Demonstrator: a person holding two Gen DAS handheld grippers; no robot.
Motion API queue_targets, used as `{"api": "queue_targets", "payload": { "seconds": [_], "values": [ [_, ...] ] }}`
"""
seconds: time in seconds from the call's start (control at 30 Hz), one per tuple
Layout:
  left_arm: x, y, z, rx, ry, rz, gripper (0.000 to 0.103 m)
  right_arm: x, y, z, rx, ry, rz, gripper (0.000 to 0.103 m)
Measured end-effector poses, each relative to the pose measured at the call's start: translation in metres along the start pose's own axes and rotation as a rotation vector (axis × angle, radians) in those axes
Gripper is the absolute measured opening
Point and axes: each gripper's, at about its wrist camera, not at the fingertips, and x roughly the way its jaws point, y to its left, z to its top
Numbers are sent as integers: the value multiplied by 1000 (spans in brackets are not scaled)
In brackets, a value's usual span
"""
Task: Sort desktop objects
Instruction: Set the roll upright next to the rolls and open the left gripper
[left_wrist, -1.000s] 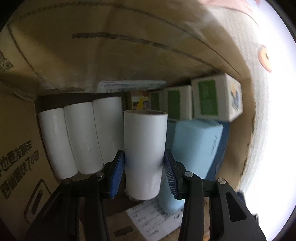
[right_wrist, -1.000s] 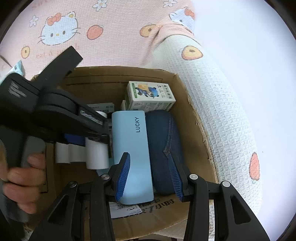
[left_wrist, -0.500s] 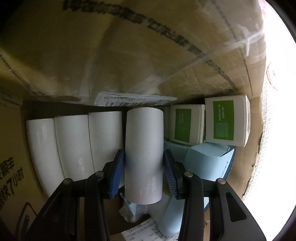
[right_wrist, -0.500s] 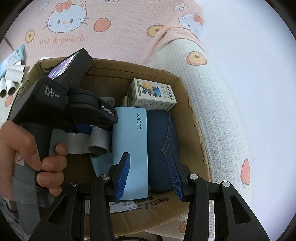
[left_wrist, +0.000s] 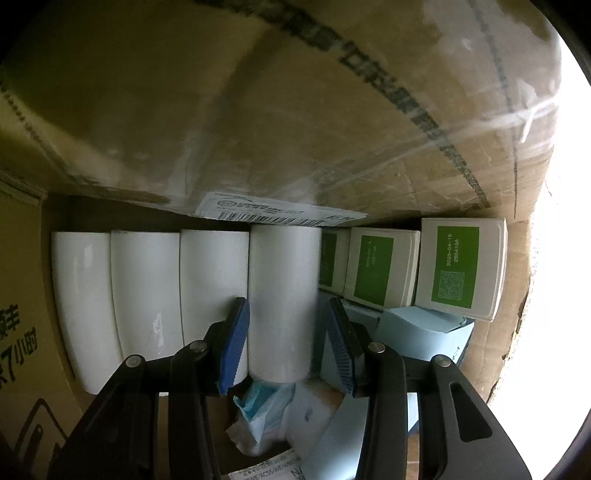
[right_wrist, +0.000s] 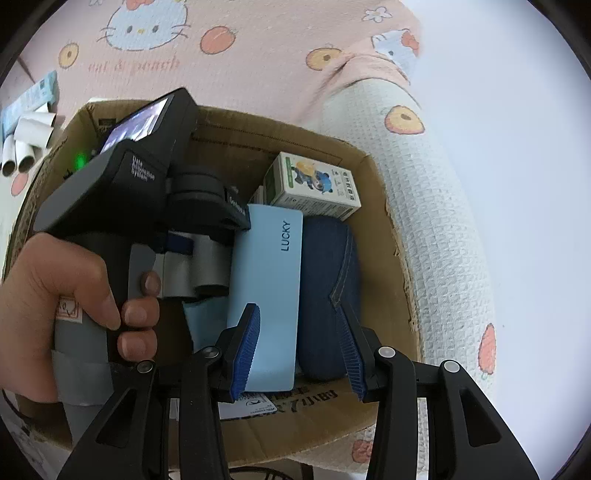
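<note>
L gripper (left_wrist: 284, 343) clamps white roll (left_wrist: 282, 295) inside cardboard box (left_wrist: 258, 110).
R gripper (right_wrist: 295, 350) jaws open, empty, above box.

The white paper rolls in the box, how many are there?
4. Three white paper rolls stand side by side along the cardboard box's back wall. The fourth stands beside them, between the left tool's fingers. More may be hidden.
</note>
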Motion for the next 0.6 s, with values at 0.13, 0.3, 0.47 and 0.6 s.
{"api": "queue_targets", "payload": {
  "seconds": [0.13, 0.3, 0.47, 0.6],
  "values": [
    [-11, 0, 0, -15, -42, 43, 47, 4, 0, -2, -9, 15, -8, 40],
    [-22, -4, 0, 8, 1, 3, 32, 7, -2, -2, 7, 22, 16, 40],
    [-31, -12, 2, 52, 76, -51, 21, 7, -1, 2, 18, 12, 35, 40],
    [-46, -26, 2, 154, 79, -83, 21, 5, 5, 4, 19, 8, 44, 40]
  ]
}}
